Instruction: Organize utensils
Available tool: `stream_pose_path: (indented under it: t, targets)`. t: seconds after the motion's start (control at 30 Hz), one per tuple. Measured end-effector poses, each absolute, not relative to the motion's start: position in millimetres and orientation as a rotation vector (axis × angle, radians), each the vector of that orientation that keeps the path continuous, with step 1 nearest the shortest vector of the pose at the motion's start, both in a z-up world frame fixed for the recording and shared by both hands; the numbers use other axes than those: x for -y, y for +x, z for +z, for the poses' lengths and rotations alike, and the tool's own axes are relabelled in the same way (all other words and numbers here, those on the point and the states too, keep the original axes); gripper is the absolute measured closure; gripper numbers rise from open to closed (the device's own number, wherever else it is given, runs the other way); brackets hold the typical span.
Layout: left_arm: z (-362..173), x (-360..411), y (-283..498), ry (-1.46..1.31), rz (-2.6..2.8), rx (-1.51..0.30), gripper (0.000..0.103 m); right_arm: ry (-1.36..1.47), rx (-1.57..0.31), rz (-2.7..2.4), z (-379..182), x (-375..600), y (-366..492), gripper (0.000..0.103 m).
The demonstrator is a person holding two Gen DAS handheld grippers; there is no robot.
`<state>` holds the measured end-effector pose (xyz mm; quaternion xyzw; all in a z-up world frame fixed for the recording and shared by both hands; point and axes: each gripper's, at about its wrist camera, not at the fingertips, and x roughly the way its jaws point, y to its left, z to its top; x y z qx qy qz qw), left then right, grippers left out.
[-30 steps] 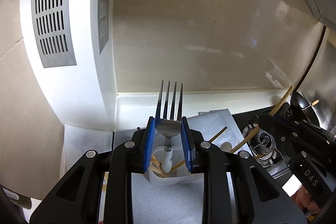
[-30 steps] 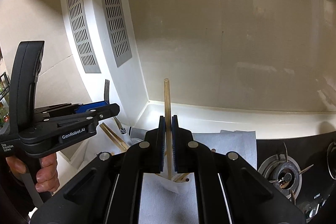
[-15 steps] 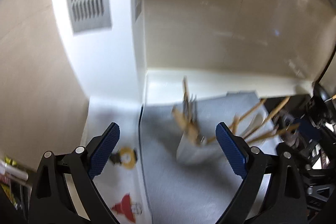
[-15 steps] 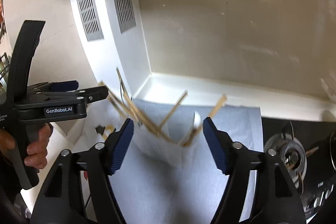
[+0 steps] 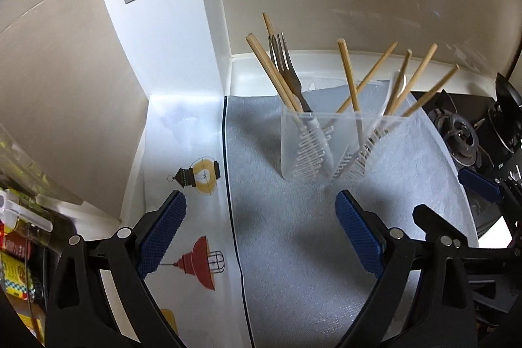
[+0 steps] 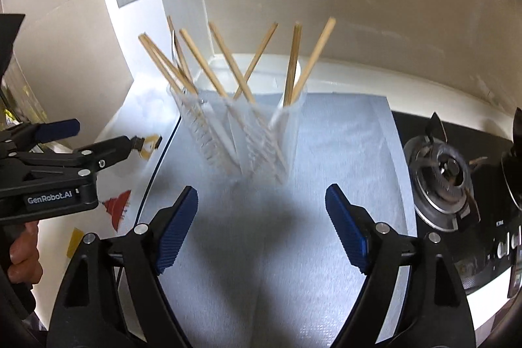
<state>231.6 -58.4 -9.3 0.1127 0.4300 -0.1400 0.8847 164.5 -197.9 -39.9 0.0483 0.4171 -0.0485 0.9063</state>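
Seemingly near done — the fork (image 5: 288,72) and chopsticks (image 6: 235,64) stood in the clear holder (image 5: 313,145) at frame centre. The left gripper (image 5: 261,237) gaped wide and empty; the right gripper (image 6: 261,227), also empty, was opening — no loose utensils showed.

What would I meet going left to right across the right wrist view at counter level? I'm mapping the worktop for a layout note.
Hand holding the left gripper → lamp-print liner → clear utensil holder on the grey mat → gas burner.
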Motion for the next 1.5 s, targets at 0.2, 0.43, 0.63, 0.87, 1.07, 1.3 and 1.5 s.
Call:
stream_pose_path:
  t: [0.2, 0.43, 0.63, 0.87, 1.07, 1.3, 1.5]
  targets:
    - [-7, 58, 226, 0.235, -0.275, -0.878, 0.013, 0.1, -0.844, -0.111, -35, 201, 161, 0.023]
    - [-6, 56, 224, 0.243, -0.261, -0.873, 0.013, 0.112, -0.841, -0.111, -32, 202, 159, 0.023]
    - [-7, 57, 224, 0.255, -0.253, -0.869, 0.013, 0.116, -0.833, -0.107, -29, 201, 158, 0.023]
    - [-6, 58, 222, 0.257, -0.25, -0.865, 0.013, 0.117, -0.831, -0.107, -29, 200, 156, 0.023]
    - [-6, 58, 222, 0.257, -0.252, -0.866, 0.013, 0.116, -0.831, -0.107, -29, 199, 156, 0.023]
    - [-6, 58, 221, 0.257, -0.249, -0.869, 0.013, 0.117, -0.83, -0.108, -29, 197, 155, 0.021]
    - [-7, 59, 220, 0.259, -0.247, -0.872, 0.013, 0.119, -0.828, -0.098, -28, 194, 154, 0.013]
